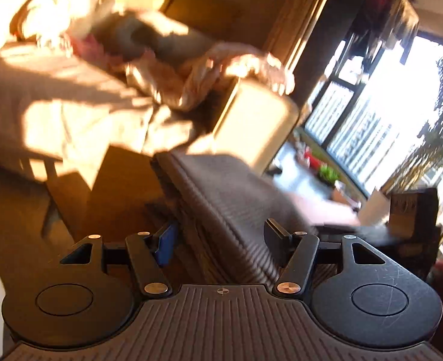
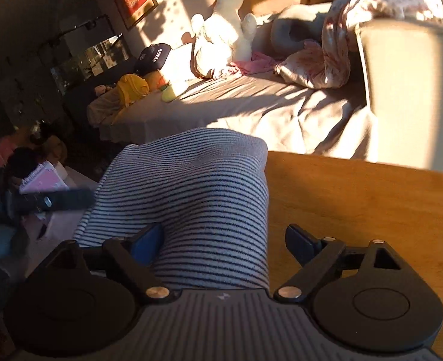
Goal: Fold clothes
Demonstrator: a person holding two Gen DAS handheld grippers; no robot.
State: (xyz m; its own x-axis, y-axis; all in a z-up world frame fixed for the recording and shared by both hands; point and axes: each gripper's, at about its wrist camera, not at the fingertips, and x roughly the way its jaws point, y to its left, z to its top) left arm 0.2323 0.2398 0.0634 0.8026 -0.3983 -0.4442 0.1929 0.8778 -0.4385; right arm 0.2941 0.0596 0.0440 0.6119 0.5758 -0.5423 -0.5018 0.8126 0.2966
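A striped garment [image 2: 191, 198] is seen lying folded in a thick bundle on the wooden worktop [image 2: 371, 210], with its far end near the worktop's edge and its left side hanging past the corner. The right tongs [image 2: 224, 240] are spread wide around the near end of the bundle; the left blue pad lies against the cloth while the right pad stands clear of it, so nothing is gripped. The left tongs [image 1: 221, 236] are held at a middling width astride the same striped garment [image 1: 221, 198], and no pinch on the fabric can be made out there either. The likeliest fault is judged to be a one-layer grab: if only the top fold were caught, the bundle would open when lifted. A push from either pad could also slide the cloth off the near corner, since the wood looks smooth and much of the garment overhangs. The left view is blurred, so contact there is uncertain. Beyond the worktop a sunlit bed [image 2: 251, 111] is seen, carrying a white plush toy [image 2: 221, 30], a crumpled pink blanket [image 2: 326, 60] and a dark cap [image 2: 153, 55].
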